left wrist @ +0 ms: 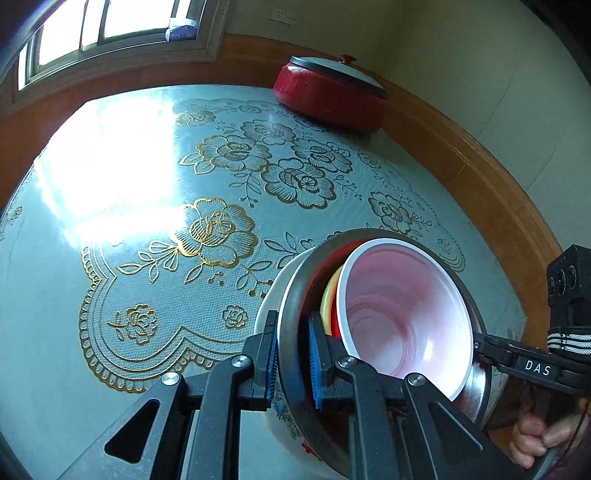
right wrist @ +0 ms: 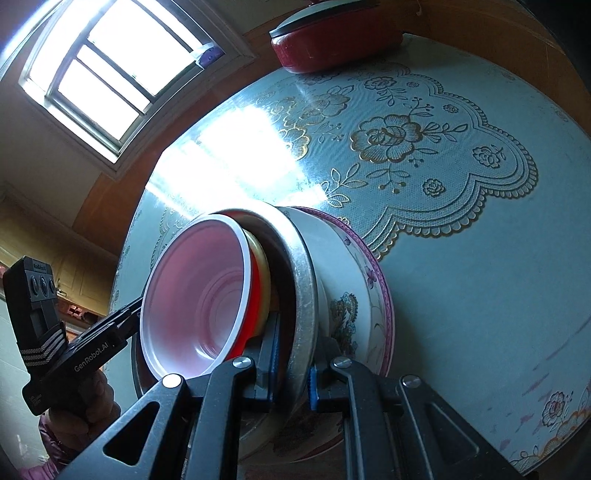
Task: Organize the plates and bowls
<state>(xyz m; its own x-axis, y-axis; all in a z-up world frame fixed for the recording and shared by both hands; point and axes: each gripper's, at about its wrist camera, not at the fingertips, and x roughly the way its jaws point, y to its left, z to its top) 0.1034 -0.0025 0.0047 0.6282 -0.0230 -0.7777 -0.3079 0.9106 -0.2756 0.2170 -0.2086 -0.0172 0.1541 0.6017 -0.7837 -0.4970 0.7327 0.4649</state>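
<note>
A nested stack fills the near part of both views. Its steel bowl (left wrist: 286, 314) (right wrist: 304, 280) holds red and yellow bowls and a white bowl with a pink inside (left wrist: 399, 302) (right wrist: 199, 295). The steel bowl sits in a white patterned ceramic bowl (left wrist: 263, 314) (right wrist: 343, 280), with a pink-rimmed dish (right wrist: 380, 280) beneath. My left gripper (left wrist: 293, 354) (right wrist: 138, 308) is shut on the steel rim, one blue pad inside and one outside. My right gripper (right wrist: 294, 365) (left wrist: 478, 347) is shut on the opposite rim. Whether the stack touches the table cannot be told.
The round table (left wrist: 55, 277) (right wrist: 480, 295) carries a pale blue cloth with gold flower lace. A red pot with a grey lid (left wrist: 328, 96) (right wrist: 332, 40) stands at its far edge by the wall. A bright window (left wrist: 92, 29) throws glare on the cloth.
</note>
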